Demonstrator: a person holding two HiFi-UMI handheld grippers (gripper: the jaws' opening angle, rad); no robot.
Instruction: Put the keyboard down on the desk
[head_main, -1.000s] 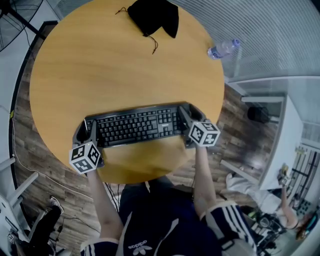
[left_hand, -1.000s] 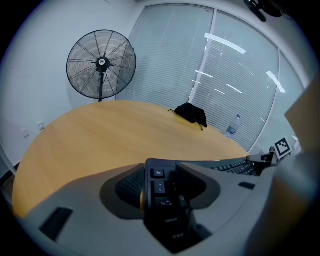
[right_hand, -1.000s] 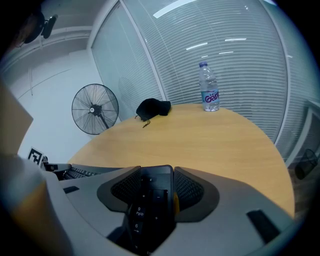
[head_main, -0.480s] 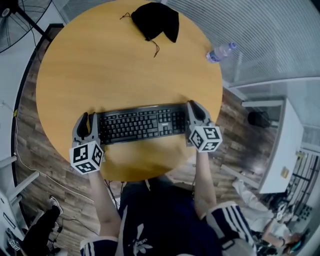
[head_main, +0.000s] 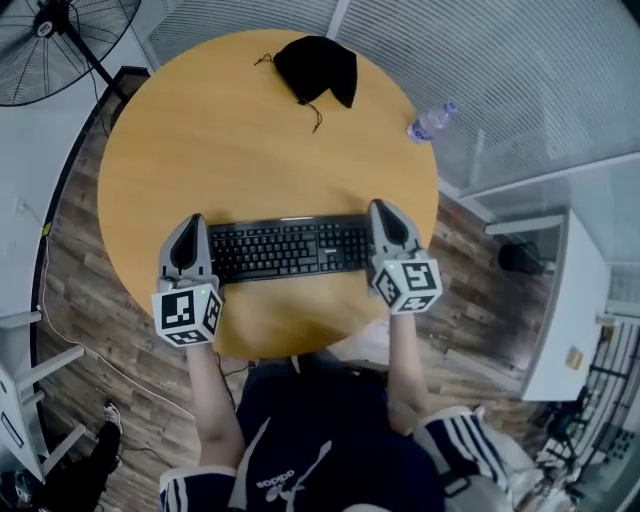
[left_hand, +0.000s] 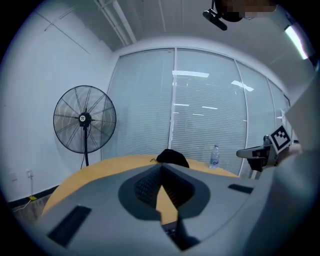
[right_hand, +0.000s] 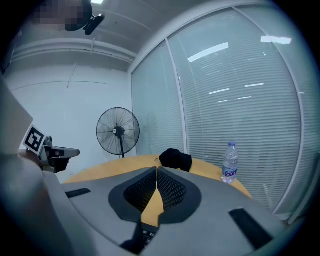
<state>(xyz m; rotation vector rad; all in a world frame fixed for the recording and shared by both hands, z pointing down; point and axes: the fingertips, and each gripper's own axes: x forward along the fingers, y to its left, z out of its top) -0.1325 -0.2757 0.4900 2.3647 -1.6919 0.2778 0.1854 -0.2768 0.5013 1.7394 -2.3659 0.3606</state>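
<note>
Keyboard (head_main: 285, 248) on desk (head_main: 230, 140), left tongs (head_main: 189, 228), right tongs (head_main: 382, 212) just closed empty

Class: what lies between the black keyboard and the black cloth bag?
Only bare round wooden table between black keyboard and black cloth bag; head view.

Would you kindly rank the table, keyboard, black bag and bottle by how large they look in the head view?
Largest to smallest:
1. table, by far
2. keyboard, its ends partly covered
3. black bag, more compact than the keyboard
4. bottle, clearly the smallest
</note>
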